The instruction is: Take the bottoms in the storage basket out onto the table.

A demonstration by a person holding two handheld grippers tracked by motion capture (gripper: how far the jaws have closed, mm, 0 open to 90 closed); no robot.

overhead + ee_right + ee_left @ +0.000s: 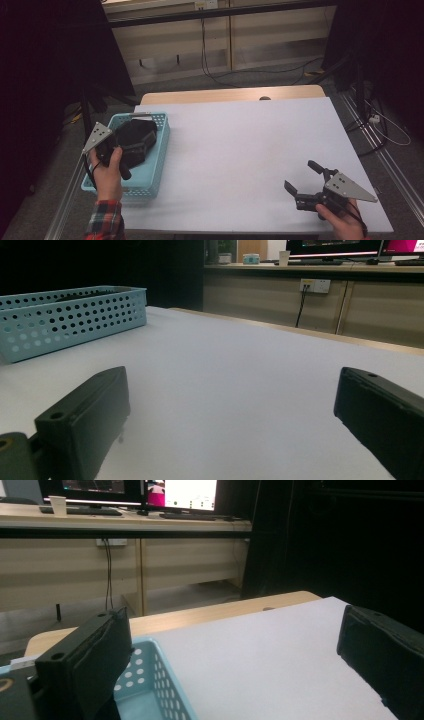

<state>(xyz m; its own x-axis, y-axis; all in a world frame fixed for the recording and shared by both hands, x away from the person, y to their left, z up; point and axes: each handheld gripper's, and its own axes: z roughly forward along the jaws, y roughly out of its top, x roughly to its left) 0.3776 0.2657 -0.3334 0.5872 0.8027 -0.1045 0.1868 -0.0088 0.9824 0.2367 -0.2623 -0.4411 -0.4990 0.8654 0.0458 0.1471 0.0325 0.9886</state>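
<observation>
Our left gripper [131,142], fingers apart, hangs over the basket [159,150]; closing carelessly could snag its rim instead of the black item [137,135]

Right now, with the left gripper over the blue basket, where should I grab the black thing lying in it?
Probably from above: the basket walls block the sides. Take the black object across its raised upper edge toward the table side, which looks easiest to reach. Its exact shape is hard to tell. The left gripper has its jaws spread wide.

Dim, soft, dark murky edges
</observation>
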